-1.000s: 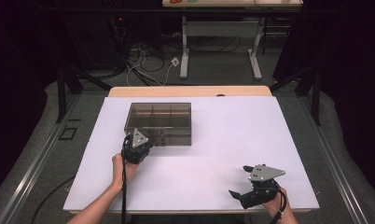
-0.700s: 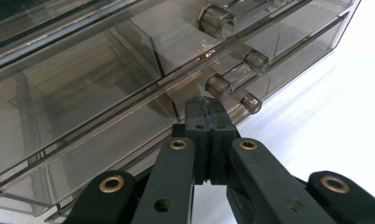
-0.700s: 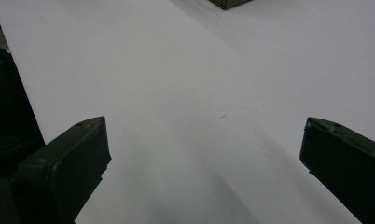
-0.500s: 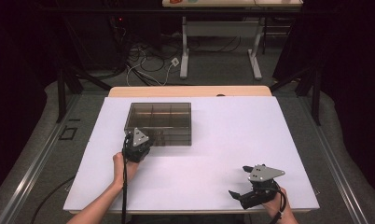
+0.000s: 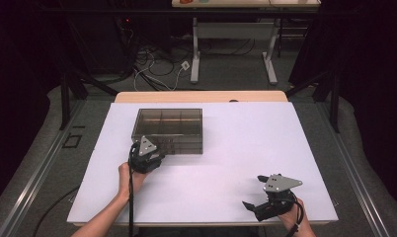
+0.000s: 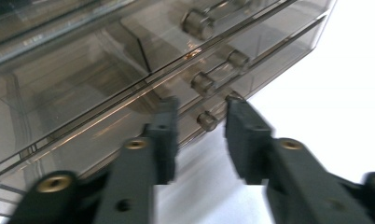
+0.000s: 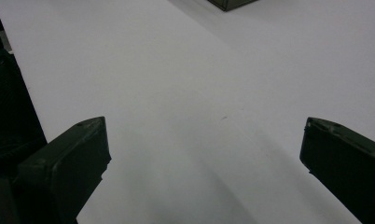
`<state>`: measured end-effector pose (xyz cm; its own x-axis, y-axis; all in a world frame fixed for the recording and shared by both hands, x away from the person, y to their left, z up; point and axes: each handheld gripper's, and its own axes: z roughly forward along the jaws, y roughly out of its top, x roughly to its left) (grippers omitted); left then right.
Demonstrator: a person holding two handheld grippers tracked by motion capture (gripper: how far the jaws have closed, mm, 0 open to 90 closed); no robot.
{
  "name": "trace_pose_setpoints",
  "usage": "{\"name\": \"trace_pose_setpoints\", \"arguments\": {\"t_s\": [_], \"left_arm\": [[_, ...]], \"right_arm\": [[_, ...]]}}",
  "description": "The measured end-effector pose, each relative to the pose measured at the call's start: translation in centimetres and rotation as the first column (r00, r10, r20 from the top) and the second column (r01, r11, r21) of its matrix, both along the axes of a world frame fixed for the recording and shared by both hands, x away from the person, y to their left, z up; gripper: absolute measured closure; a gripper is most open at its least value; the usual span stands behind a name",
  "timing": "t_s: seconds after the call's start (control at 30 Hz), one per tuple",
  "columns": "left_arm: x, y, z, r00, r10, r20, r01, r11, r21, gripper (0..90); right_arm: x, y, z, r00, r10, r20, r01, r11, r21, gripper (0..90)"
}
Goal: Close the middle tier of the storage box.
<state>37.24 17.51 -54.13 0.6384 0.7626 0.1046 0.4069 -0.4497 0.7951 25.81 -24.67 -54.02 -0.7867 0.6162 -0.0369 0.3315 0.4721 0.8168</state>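
At the smoky drawer box (image 6: 129,74), the left gripper (image 6: 202,123) has just been opening around a small knob (image 6: 207,121) without pressing it, while the right gripper (image 7: 202,154) gapes empty, well apart from the box.

A smoky, see-through plastic drawer box (image 5: 169,129) sits flat on the white tabletop (image 5: 246,148), toward its far left part. Its front holds shallow drawers stacked in rows, each shut and fitted with a small round knob (image 6: 207,121). Through the clear top, dividers split the inside into compartments.
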Motion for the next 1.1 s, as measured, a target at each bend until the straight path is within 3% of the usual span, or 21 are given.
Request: {"name": "trace_pose_setpoints", "arguments": {"t_s": [0.27,0.6,0.87,1.1], "left_arm": [[-0.2,1.0,0.0,0.9994,-0.002,-0.035,0.002,1.0,0.001,30.4],[-2.0,2.0,1.0,0.9998,-0.007,-0.017,0.007,0.9999,0.008,9.3],[-3.4,1.7,1.5,0.9994,-0.025,-0.025,0.025,0.9994,0.025,0.0],[-4.9,1.8,1.9,0.9981,-0.053,-0.032,0.053,0.9985,0.015,0.0]], "right_arm": [[-0.1,0.0,0.0,1.0,-0.001,0.0,0.001,1.0,0.003,0.8],[-0.1,-0.1,0.0,1.0,0.0,0.001,0.0,1.0,0.002,0.8],[-0.1,-0.2,0.0,1.0,-0.009,-0.002,0.009,1.0,0.001,0.5],[-0.1,-0.1,0.0,1.0,-0.005,-0.009,0.005,1.0,0.0,0.0]]}}
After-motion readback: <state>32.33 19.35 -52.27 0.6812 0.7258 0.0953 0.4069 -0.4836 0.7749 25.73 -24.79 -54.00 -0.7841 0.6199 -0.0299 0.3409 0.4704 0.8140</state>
